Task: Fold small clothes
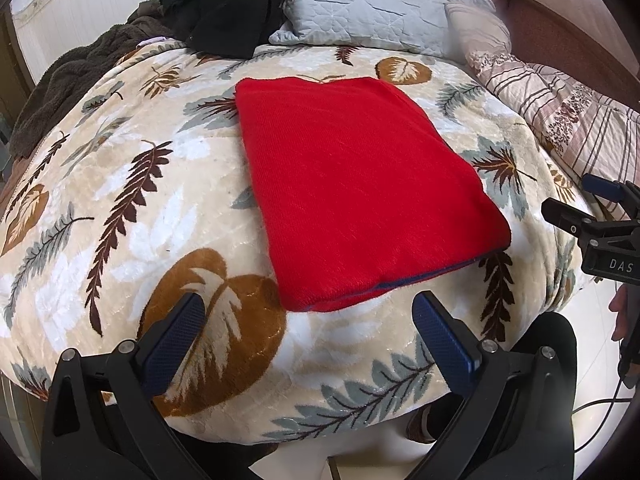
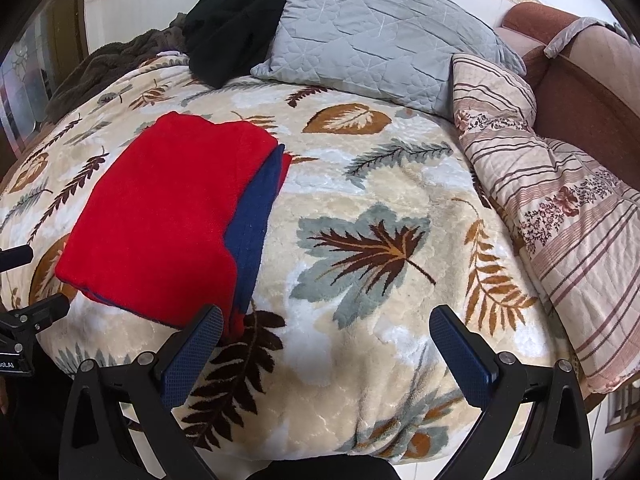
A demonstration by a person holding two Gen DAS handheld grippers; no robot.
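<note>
A red garment (image 1: 360, 184) lies folded into a flat rectangle on the leaf-patterned blanket (image 1: 132, 200). A thin blue edge shows along its near side. In the right wrist view the red garment (image 2: 168, 216) lies at the left with a blue layer (image 2: 256, 208) showing along its right side. My left gripper (image 1: 308, 320) is open and empty, just short of the garment's near edge. My right gripper (image 2: 326, 330) is open and empty, to the right of the garment over the blanket (image 2: 380, 352); it shows at the left wrist view's right edge (image 1: 576, 212).
A grey quilted pillow (image 1: 368, 0) and black clothes (image 1: 228, 0) lie at the bed's far end. A dark brown fleece (image 1: 72, 76) lies far left. A striped floral quilt (image 2: 560, 208) is bunched along the right side. A brown sofa (image 2: 580, 80) stands beyond.
</note>
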